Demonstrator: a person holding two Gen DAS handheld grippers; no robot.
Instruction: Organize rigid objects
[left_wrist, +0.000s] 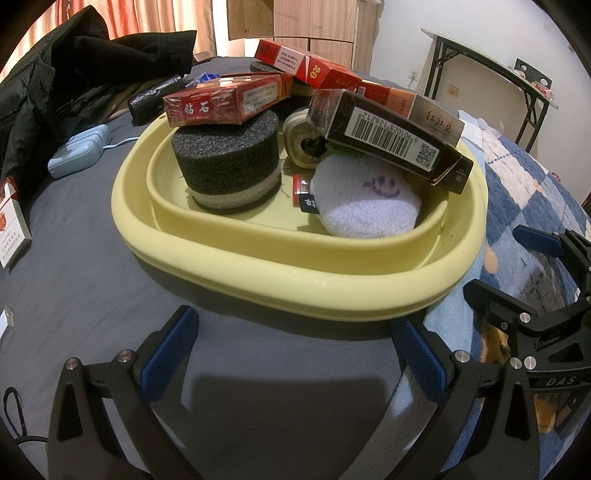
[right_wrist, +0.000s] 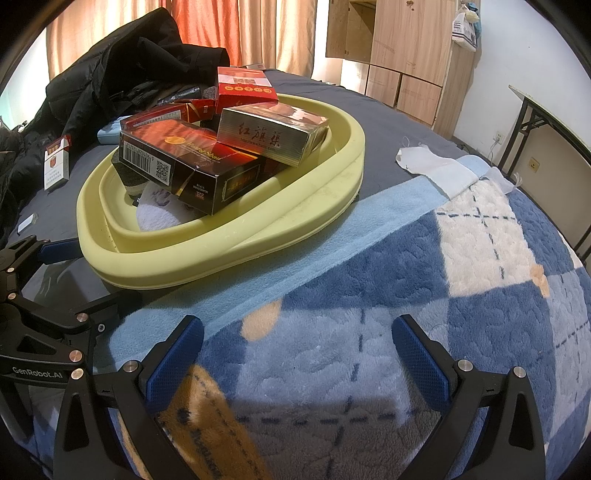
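Hand-held gripper (left_wrist: 295, 354) spread; basin (left_wrist: 258, 273) broadside.

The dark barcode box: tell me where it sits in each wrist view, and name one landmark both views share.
Left wrist view: the dark barcode box lies right of centre, tilted across the white plush pad.
Right wrist view: the same box sits left of centre, barcode end toward the left.
Shared landmark: the yellow tray holding it.
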